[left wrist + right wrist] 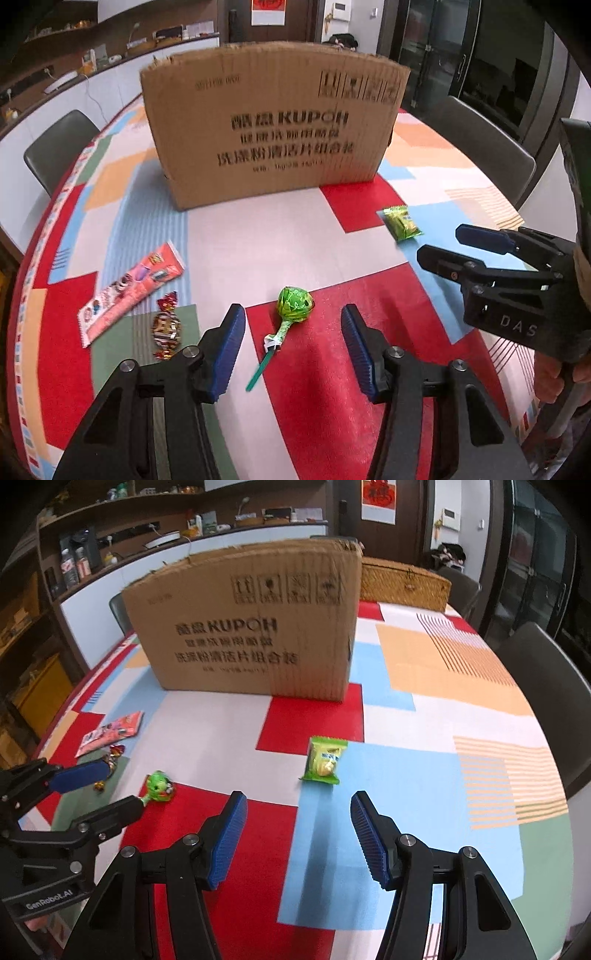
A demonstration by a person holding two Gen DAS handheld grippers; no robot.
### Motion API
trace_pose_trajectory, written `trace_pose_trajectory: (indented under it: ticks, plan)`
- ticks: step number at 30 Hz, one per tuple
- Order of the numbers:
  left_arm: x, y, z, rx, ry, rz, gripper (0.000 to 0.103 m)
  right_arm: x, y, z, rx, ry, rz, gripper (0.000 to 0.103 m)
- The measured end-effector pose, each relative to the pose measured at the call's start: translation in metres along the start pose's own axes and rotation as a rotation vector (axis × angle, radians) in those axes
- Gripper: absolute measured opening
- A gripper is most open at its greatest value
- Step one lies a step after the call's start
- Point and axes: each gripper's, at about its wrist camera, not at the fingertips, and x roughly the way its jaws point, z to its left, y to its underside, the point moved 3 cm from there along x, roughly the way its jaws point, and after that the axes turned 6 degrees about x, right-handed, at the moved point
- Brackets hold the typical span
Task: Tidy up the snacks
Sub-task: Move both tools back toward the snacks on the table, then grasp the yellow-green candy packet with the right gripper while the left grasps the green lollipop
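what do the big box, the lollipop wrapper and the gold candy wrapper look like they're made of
Box: corrugated cardboard, matte brown; fluted ridges show and the top edge is ragged.
Lollipop wrapper: probably thin plastic film or foil, glossy green, twisted at the stick.
Gold candy: likely metallic foil; crinkled with bright glints.

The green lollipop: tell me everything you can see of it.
The green lollipop has a round head in crinkled, shiny green wrapper with darker markings, gathered into a twist below the head, and a flat teal stick that looks plastic. It is still wrapped and lies flat on the patchwork tablecloth, head on the seam between a red patch and a white one, stick angled toward the left gripper. Only the cloth touches it; the open fingers frame it without contact.
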Motion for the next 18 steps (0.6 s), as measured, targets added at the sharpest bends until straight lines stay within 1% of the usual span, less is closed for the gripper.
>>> trace_pose_trajectory:
  ticks: [2, 4, 6, 10, 16, 18]
  plan:
    - [0.009, 0.000, 0.001, -0.009, 0.007, 0.020, 0.048, 0.006, -0.001, -0.003, 0.007, 0.007, 0.007, 0.059]
    - [0.017, -0.001, 0.002, -0.011, 0.002, 0.030, 0.048, 0.010, -0.002, -0.006, 0.013, 0.013, 0.016, 0.059]
    - [0.023, -0.002, 0.002, -0.013, -0.001, 0.042, 0.044, 0.015, -0.004, -0.008, 0.023, 0.011, 0.025, 0.059]
    - [0.033, -0.003, 0.001, -0.016, -0.002, 0.059, 0.041, 0.024, -0.007, -0.013, 0.037, 0.021, 0.036, 0.059]
    - [0.039, -0.009, 0.001, -0.016, 0.001, 0.063, 0.028, 0.034, -0.015, -0.019, 0.046, 0.042, 0.035, 0.059]
    - [0.041, -0.012, 0.001, -0.022, 0.002, 0.061, 0.026, 0.037, -0.018, -0.020, 0.049, 0.040, 0.032, 0.059]
